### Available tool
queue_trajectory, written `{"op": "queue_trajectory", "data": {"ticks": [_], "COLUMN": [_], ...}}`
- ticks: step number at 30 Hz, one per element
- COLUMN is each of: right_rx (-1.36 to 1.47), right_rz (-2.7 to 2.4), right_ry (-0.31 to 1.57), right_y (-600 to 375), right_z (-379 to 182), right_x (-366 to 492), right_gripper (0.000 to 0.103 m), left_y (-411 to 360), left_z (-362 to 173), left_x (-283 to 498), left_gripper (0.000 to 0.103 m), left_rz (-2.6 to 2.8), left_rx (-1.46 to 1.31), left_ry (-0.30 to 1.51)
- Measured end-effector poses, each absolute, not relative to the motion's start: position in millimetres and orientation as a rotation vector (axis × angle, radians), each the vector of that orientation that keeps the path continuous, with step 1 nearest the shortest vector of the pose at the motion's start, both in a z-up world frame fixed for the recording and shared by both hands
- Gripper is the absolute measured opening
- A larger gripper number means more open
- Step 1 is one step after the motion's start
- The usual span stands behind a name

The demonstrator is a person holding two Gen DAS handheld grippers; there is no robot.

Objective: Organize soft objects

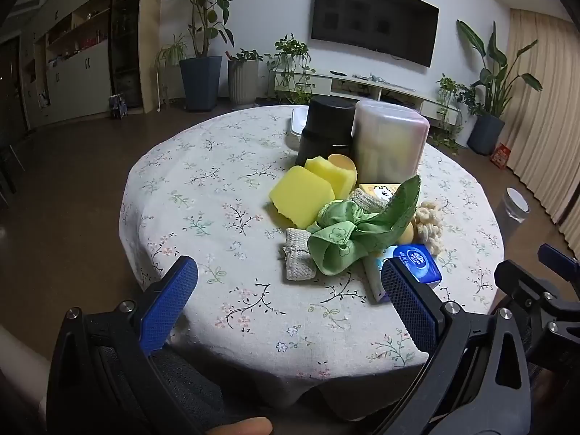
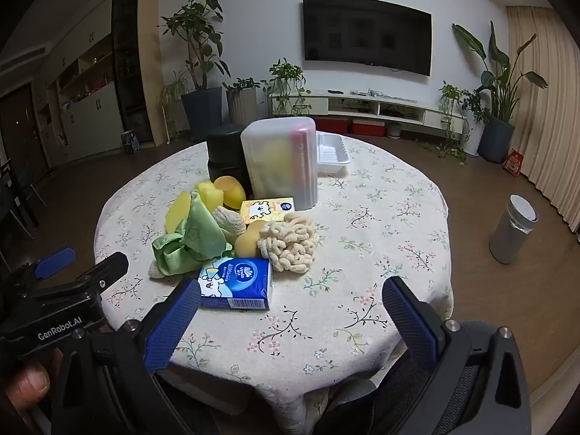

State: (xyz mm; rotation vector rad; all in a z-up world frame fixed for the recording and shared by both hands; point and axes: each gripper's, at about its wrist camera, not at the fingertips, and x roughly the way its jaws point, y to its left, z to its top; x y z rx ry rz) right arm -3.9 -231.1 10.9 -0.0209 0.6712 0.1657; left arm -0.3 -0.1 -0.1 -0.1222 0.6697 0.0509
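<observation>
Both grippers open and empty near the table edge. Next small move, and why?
Probably ease the right gripper forward onto the blue tissue pack: it is the nearest item in the pile, lies flat with nothing on top, and sits just ahead of the open jaws. The left gripper holds nothing either.

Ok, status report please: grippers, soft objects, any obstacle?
Left gripper open, empty. Right gripper open, empty. Soft pile untouched. Blue tissue pack nearest.

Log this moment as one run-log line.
left gripper: open, empty | right gripper: open, empty | soft pile untouched: green cloth, blue tissue pack | stage: pre-grasp
</observation>
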Motion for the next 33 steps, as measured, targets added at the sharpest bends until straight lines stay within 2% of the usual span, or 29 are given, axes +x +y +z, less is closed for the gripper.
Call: {"op": "queue_trajectory", "data": {"ticks": [33], "right_rx": [-0.024], "right_rz": [0.165], "right_ry": [0.669], "right_y": [-232.8], "right_z": [10.2], "right_x": [-3.6], "right_gripper": [0.102], "left_y": [1.6], "left_z": [2.6], "left_x": [-1.7], "left_gripper": [0.103], "left_rz": [0.057], "left_rx": [-0.108], "left_ry": [0.671]}}
